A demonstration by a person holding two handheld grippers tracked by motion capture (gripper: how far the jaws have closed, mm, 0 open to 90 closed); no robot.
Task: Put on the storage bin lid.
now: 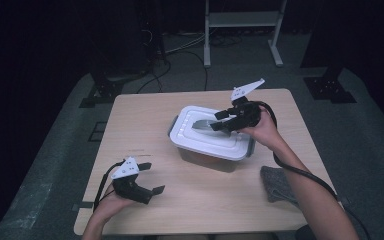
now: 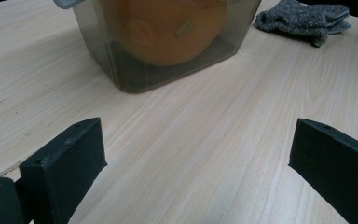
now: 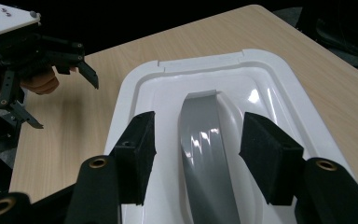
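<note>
Pale wood-grain table (image 1: pixel 145 130) under you, dark floor all round. Your right gripper (image 1: pixel 219 120) hovers over the glossy white lid (image 1: pixel 200 136) of the smoky plastic box (image 2: pixel 168 51) at mid-table, jaws apart and straddling the grey handle (image 3: pixel 205 154) without pressing it. Something orange and rounded (image 2: pixel 163 28) sits inside. Your left gripper (image 1: pixel 147 177) rests low near the front left edge, jaws wide on bare wood. A nubbly grey cloth (image 1: pixel 277 184) lies by the right front corner.
</note>
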